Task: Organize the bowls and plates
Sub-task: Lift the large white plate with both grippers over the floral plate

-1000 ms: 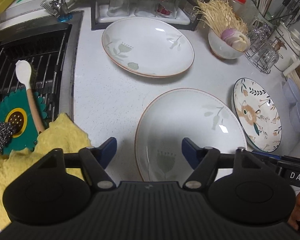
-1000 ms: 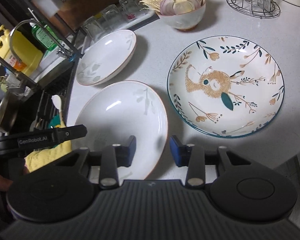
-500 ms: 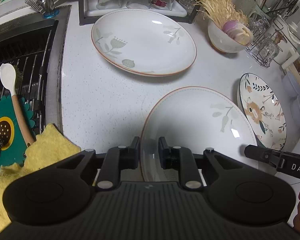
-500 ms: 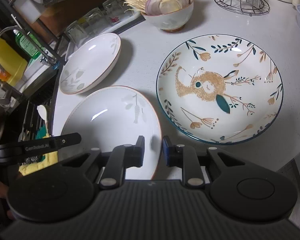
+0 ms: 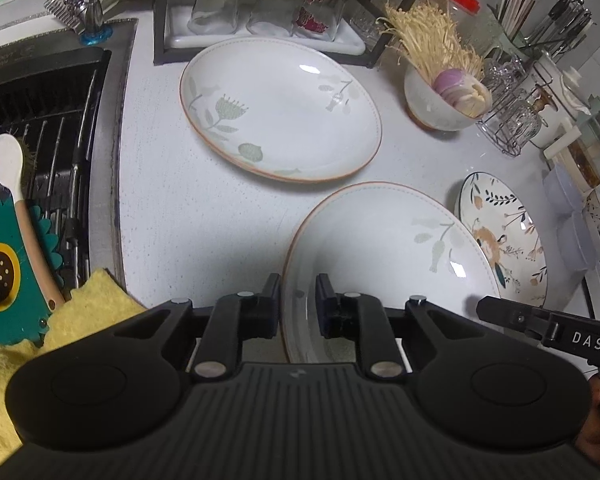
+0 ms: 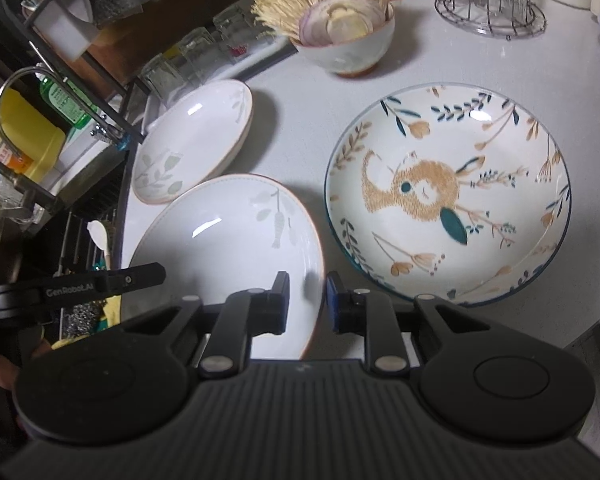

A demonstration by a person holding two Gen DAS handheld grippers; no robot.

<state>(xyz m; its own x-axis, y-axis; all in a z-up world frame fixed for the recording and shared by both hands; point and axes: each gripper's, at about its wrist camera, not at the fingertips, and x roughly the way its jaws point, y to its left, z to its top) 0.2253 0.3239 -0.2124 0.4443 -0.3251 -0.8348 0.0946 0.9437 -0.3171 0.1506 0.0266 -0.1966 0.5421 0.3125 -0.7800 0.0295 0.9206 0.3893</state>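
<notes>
A white plate with a pale leaf print (image 5: 388,248) (image 6: 228,240) is held by both grippers and tilts above the counter. My left gripper (image 5: 297,304) is shut on its left rim. My right gripper (image 6: 307,300) is shut on its right rim. A second white leaf-print plate (image 5: 280,108) (image 6: 196,140) lies on the counter behind it. A plate with a rabbit and flowers (image 6: 448,192) (image 5: 504,240) lies to the right.
A bowl of onion slices and enoki mushrooms (image 5: 440,100) (image 6: 348,48) stands behind the plates. Upturned glasses on a tray (image 5: 260,4) line the back. A sink with a rack, a spoon and a yellow cloth (image 5: 40,200) is at the left. Wire glass holder (image 6: 492,0) at back right.
Both grippers closed from open onto opposite rims of the near white plate. The plate has since risen and moved toward the far white plate.
</notes>
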